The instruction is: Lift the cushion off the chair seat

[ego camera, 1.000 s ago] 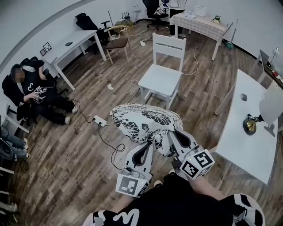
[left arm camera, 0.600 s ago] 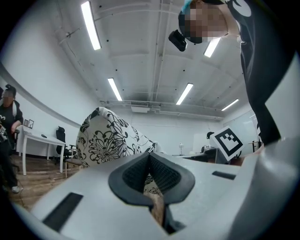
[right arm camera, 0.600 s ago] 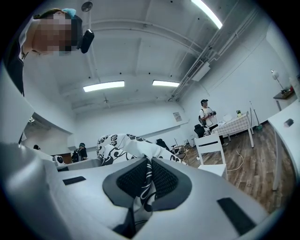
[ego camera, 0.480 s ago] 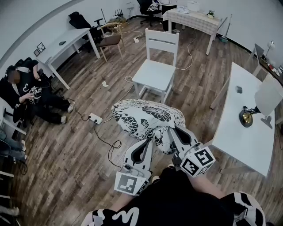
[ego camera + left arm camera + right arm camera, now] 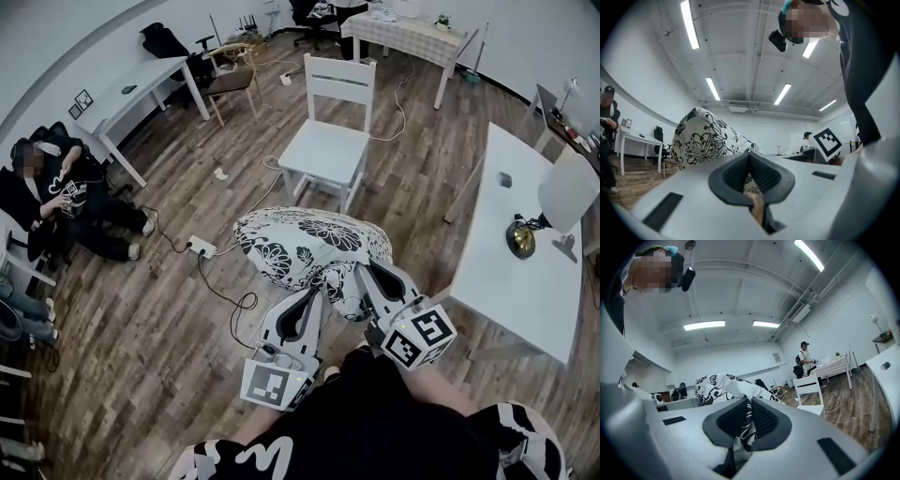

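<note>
The cushion (image 5: 309,244), white with a black flower print, hangs in the air over the wooden floor, clear of the white chair (image 5: 323,150) behind it, whose seat is bare. My left gripper (image 5: 314,298) is shut on the cushion's near edge, and my right gripper (image 5: 361,277) is shut on the same edge just beside it. In the left gripper view the fabric (image 5: 701,138) bulges beyond the closed left gripper (image 5: 750,157). In the right gripper view the printed cloth (image 5: 722,383) is pinched inside the right gripper (image 5: 749,401).
A white table (image 5: 525,300) with a round lamp (image 5: 520,239) stands at the right. A power strip (image 5: 202,248) and cables lie on the floor left of the cushion. A person (image 5: 56,192) sits at far left by a white desk (image 5: 141,94).
Both grippers keep their hold on the cushion and have barely moved. In the head view the chair has drifted slightly up and left as the view shifted.
</note>
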The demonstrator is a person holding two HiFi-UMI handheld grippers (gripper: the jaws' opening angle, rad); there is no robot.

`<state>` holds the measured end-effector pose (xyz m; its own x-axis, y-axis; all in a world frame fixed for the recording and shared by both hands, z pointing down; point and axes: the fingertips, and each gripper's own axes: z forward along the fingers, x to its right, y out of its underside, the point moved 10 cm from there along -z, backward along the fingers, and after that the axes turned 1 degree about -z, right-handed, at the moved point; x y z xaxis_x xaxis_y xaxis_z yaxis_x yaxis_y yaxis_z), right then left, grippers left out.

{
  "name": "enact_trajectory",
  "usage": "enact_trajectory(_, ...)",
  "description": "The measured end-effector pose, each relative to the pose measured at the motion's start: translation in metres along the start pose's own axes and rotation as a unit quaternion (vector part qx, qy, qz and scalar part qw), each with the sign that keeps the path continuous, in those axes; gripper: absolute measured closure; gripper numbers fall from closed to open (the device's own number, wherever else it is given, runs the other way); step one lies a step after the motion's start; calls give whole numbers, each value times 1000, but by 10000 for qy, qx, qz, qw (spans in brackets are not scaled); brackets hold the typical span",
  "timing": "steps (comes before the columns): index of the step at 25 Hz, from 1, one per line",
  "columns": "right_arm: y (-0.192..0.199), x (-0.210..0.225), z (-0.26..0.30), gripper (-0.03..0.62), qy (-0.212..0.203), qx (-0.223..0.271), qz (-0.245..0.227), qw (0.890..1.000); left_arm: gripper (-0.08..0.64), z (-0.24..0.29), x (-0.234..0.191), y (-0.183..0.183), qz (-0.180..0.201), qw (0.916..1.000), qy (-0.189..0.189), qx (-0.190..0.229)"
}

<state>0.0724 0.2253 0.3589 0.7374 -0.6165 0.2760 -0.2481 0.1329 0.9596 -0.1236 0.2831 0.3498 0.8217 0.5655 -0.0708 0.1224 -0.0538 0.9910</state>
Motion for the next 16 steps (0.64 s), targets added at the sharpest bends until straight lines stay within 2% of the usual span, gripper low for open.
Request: enact_trajectory(16,0,3,4,557,41,-27,-48,10000,560,5,-5,2,-26,10000,-28,20)
